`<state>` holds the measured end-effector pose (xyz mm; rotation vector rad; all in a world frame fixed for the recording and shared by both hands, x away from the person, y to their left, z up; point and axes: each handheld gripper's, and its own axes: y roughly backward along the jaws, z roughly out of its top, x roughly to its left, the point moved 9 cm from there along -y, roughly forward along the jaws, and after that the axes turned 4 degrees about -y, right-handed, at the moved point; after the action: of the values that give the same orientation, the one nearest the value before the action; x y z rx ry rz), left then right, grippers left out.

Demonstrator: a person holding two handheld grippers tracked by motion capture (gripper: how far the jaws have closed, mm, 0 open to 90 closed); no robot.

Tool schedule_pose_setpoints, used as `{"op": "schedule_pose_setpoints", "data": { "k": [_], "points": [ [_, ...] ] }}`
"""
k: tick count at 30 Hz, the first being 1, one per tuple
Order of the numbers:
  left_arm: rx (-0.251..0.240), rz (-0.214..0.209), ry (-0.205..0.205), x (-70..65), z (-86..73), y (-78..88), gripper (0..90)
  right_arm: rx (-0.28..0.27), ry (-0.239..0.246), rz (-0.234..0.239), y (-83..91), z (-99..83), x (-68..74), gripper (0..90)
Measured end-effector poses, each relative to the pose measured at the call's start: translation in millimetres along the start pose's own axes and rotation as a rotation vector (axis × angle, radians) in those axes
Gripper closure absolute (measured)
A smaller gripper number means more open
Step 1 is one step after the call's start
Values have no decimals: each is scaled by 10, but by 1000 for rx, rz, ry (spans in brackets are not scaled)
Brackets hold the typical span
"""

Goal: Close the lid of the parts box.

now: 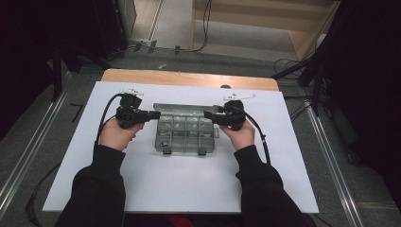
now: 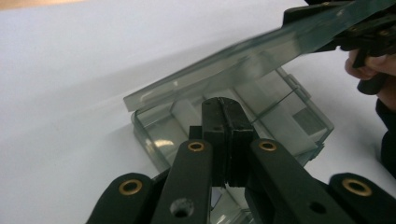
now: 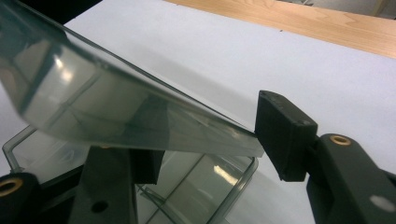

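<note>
Lifting the lid (image 3: 140, 116) of a clear compartment box (image 1: 185, 135), the right gripper (image 1: 213, 115) pinched the lid's edge between its fingers (image 3: 285, 140), tilting it open. Left gripper (image 1: 153, 114), fingers (image 2: 229, 135) pressed together and empty, hovered at the box's left end. Box sat mid-counter (image 1: 189, 184) on white sheeting, presumably for access.

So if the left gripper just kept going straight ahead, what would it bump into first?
Most likely the clear plastic box. The shut left gripper points at its open compartments, just under the raised lid that the right gripper holds. How close it is, I can't tell.
</note>
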<state>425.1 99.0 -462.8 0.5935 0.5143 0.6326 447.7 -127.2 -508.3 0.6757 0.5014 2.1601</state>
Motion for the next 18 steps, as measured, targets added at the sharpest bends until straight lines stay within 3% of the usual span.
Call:
{"op": "schedule_pose_setpoints", "data": {
  "k": [13,18],
  "points": [
    [10,-22,-6,-95,5,34,895,13,-14,12,189,-59,-28,373],
    [10,-27,-5,-103,4,38,894,40,-23,38,335,-121,-73,432]
  ]
}}
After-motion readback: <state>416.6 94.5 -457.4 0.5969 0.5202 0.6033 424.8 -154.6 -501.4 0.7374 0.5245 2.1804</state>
